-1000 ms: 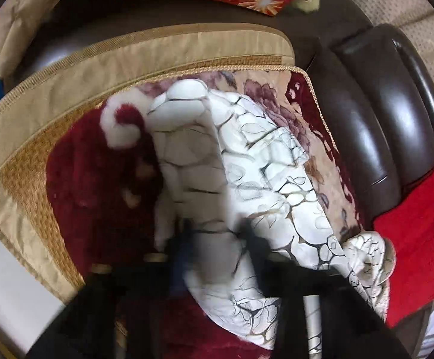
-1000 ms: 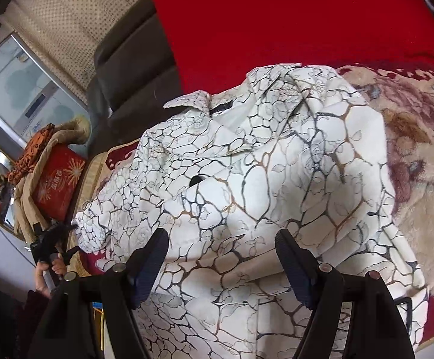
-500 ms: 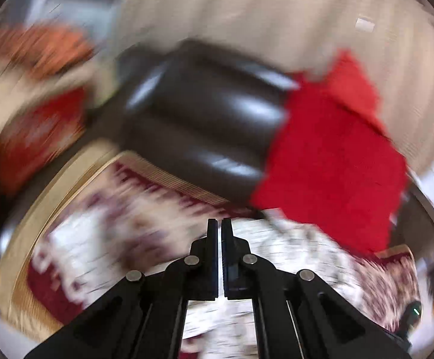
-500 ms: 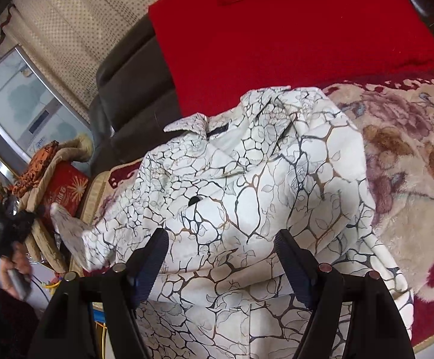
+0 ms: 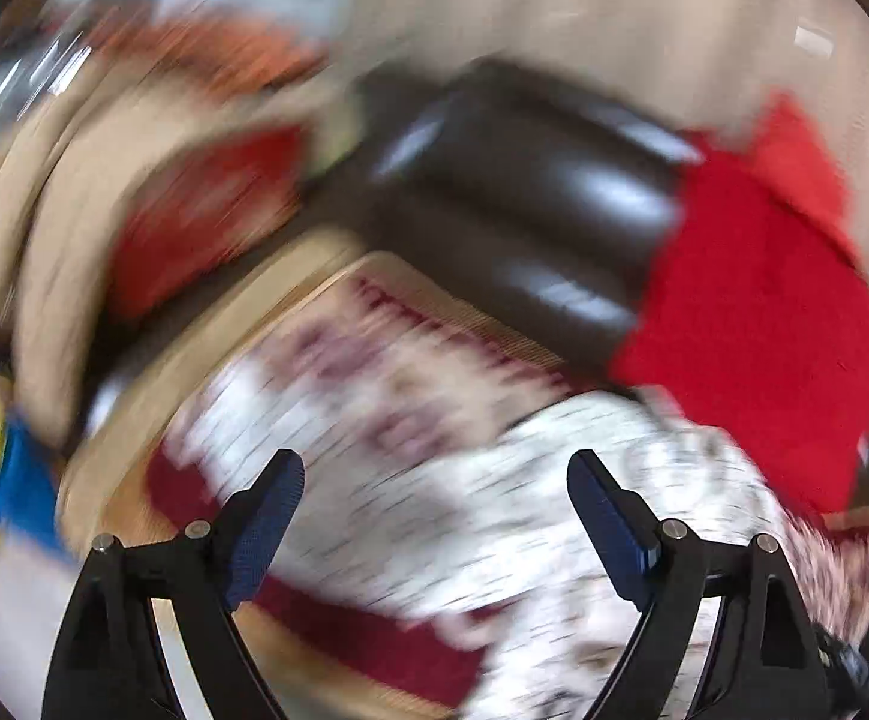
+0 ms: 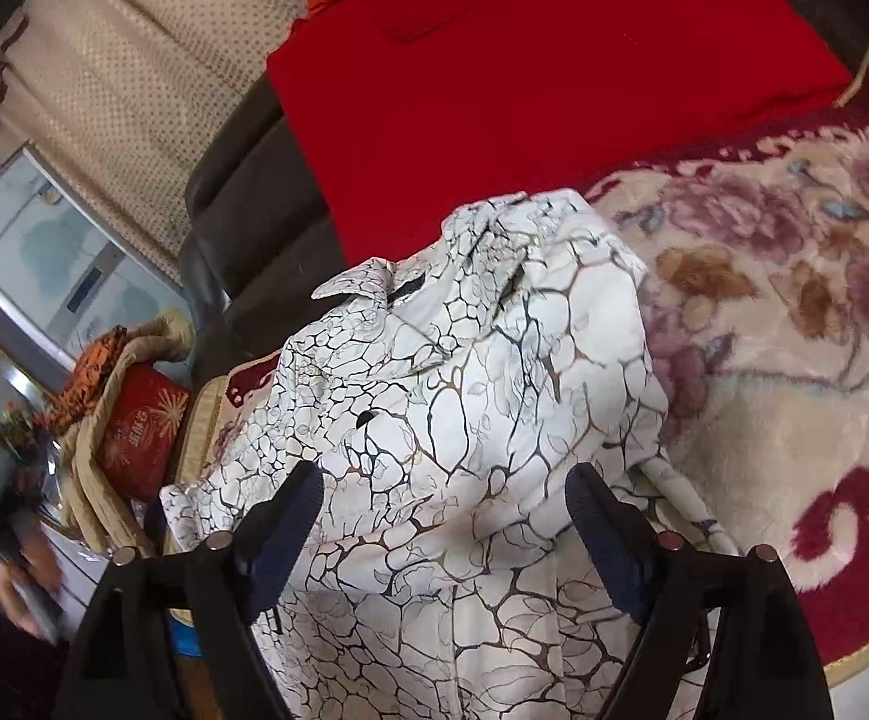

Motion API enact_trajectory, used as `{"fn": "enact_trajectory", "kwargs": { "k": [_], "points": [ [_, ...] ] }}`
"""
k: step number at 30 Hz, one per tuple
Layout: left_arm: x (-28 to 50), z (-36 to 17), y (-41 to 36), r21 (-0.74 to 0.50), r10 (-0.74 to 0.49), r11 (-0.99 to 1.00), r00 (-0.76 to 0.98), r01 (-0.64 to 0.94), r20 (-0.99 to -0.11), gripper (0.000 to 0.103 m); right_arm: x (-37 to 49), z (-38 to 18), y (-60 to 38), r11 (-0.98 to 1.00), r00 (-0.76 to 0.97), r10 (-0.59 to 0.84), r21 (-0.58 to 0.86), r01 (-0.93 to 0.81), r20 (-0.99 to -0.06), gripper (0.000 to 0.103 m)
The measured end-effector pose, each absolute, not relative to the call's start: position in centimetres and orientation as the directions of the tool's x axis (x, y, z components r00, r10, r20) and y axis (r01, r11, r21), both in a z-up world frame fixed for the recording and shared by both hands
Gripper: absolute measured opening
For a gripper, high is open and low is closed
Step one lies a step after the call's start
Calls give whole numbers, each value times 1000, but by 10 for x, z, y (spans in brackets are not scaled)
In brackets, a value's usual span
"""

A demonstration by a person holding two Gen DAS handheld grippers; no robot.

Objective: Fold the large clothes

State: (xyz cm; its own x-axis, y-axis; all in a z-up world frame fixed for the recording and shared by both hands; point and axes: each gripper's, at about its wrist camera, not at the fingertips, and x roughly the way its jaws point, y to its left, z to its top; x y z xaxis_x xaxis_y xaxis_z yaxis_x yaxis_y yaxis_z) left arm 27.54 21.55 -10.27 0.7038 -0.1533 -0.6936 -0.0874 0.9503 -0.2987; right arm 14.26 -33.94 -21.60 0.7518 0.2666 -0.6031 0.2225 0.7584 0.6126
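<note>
Both jaws opening, left gripper (image 5: 434,510) and right gripper (image 6: 440,516) empty above the shirt (image 6: 482,396) lying part-folded on the rug (image 6: 794,360), so next comes a fresh grab at an edge.

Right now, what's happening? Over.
Left hand-held gripper opening, empty. Right hand-held gripper opening above white crackle-print shirt. Nothing blocking.

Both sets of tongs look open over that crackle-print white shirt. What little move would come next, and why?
Probably the right tongs should dip and pinch the shirt beneath them. Their jaws are opening with nothing pinched, and the shirt lies rumpled on the floral blanket. The left tongs, also opening, hang above it, empty.
</note>
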Motion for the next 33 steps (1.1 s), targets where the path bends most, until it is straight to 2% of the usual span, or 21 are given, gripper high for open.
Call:
{"fn": "enact_trajectory", "kwargs": {
  "k": [3, 5, 10, 12, 14, 16, 17, 18, 19, 21, 26, 30, 33],
  "points": [
    [285, -167, 288, -409, -147, 856, 609, -317, -779, 90, 149, -218, -328, 772, 735, 280, 600, 210, -618, 85],
    [274, -192, 308, -472, -167, 792, 606, -388, -778, 90, 154, -217, -315, 784, 727, 293, 591, 188, -621, 85],
    [291, -223, 318, -601, -271, 677, 615, -425, -740, 90, 164, -220, -292, 809, 703, 303, 564, 168, -644, 85],
    [309, -228, 310, -588, -277, 698, 603, -409, -749, 93, 168, -223, -288, 811, 694, 302, 559, 172, -653, 85],
    [333, -248, 301, -535, -262, 734, 553, -418, -791, 94, 170, -224, -285, 812, 690, 301, 557, 177, -658, 85],
    [346, -268, 293, -545, -304, 727, 516, -417, -801, 92, 171, -223, -282, 818, 688, 297, 548, 174, -662, 85],
    [349, -273, 292, -543, -301, 728, 517, -419, -802, 87, 171, -222, -281, 825, 689, 290, 538, 172, -664, 85],
    [350, -276, 290, -515, -268, 741, 513, -431, -815, 62, 171, -221, -280, 836, 690, 276, 521, 171, -669, 85],
    [352, -277, 289, -488, -242, 761, 511, -427, -825, 32, 171, -220, -279, 842, 691, 268, 512, 170, -671, 85],
    [350, -262, 282, -467, -229, 811, 543, -352, -808, 6, 171, -218, -281, 845, 699, 259, 507, 171, -667, 85],
    [333, -182, 247, -425, -235, 894, 658, -143, -715, 6, 170, -216, -288, 839, 717, 249, 515, 176, -651, 85],
    [320, -101, 190, -379, -328, 920, 718, 96, -614, 5, 167, -218, -296, 819, 729, 256, 544, 185, -635, 85],
    [304, -43, 121, -301, -416, 908, 719, 292, -557, 5, 161, -216, -304, 809, 743, 251, 556, 191, -620, 85]
  ]
}}
